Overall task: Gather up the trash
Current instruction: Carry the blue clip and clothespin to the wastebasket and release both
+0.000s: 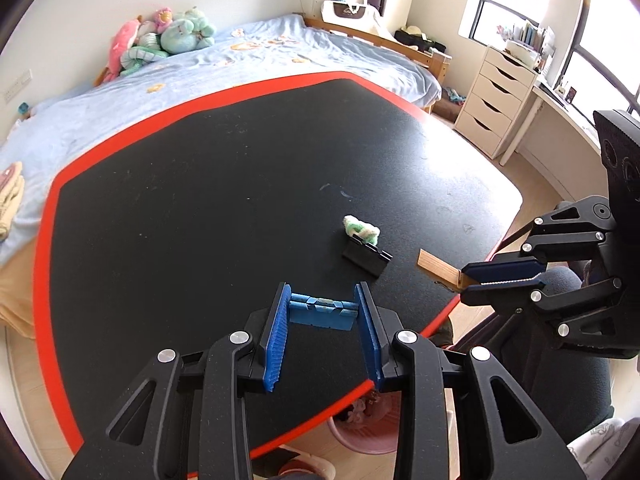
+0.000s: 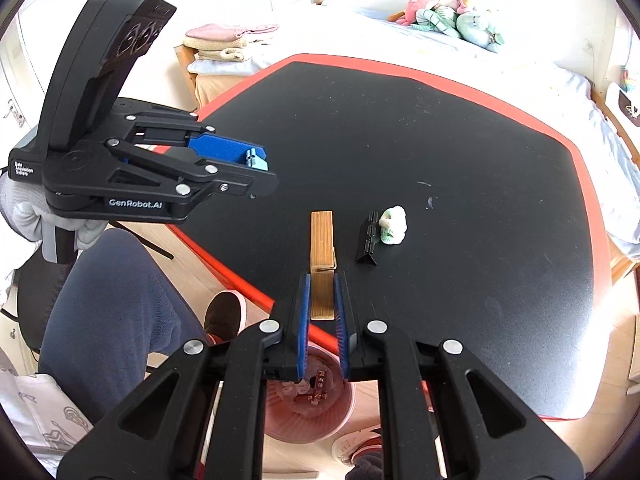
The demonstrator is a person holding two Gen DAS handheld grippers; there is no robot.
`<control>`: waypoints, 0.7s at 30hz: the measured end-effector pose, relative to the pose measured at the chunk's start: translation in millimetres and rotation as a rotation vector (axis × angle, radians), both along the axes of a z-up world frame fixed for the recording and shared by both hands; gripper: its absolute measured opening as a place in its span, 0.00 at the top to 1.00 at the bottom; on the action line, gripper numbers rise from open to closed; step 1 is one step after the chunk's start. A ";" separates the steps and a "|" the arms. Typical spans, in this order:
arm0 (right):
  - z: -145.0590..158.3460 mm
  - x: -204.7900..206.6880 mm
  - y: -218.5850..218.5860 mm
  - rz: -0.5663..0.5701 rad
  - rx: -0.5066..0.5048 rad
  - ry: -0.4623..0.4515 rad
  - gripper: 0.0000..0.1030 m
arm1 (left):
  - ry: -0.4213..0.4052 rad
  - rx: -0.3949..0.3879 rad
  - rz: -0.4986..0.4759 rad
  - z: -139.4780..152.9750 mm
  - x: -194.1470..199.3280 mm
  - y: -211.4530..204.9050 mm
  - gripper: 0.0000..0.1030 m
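My left gripper (image 1: 322, 304) is shut on a light blue plastic piece (image 1: 322, 312), held above the black table near its front edge; it also shows in the right wrist view (image 2: 256, 162). My right gripper (image 2: 322, 298) is shut on a wooden block (image 2: 322, 256) over the table edge; the block shows in the left wrist view (image 1: 438, 269) too. A black folded plastic piece (image 2: 368, 240) and a white-green crumpled wad (image 2: 394, 225) lie together on the table. A pink trash bin (image 2: 310, 404) with scraps stands on the floor under the right gripper.
The black table with a red rim (image 1: 44, 264) fills the middle. A bed with plush toys (image 1: 160, 36) lies behind it. A white drawer unit (image 1: 494, 100) stands at the right. The person's leg (image 2: 116, 304) and shoes are beside the bin.
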State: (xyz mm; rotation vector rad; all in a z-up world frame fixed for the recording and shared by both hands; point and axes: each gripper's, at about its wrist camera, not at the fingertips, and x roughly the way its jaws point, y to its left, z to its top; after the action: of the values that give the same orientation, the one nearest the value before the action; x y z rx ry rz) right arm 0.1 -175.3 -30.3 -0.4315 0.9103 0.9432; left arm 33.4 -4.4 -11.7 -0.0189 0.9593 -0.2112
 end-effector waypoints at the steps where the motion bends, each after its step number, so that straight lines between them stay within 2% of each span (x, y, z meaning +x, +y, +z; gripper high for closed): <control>1: 3.3 -2.6 -2.2 -0.001 0.003 -0.002 0.89 | -0.003 -0.005 0.002 2.7 -5.4 -1.8 0.69; 9: 20.9 -32.9 -27.1 -0.009 0.019 -0.016 0.89 | -0.018 -0.027 0.000 13.4 -47.2 -21.1 0.69; 21: 11.6 -64.4 -53.8 -0.036 0.014 0.007 0.89 | 0.009 -0.044 -0.023 3.3 -86.7 -48.6 0.69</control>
State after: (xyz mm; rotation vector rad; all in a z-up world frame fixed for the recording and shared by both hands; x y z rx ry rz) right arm -64.3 -229.1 -18.8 -0.3983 0.9146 0.9183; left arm -53.3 -53.0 -8.4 -0.0494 0.9645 -0.2532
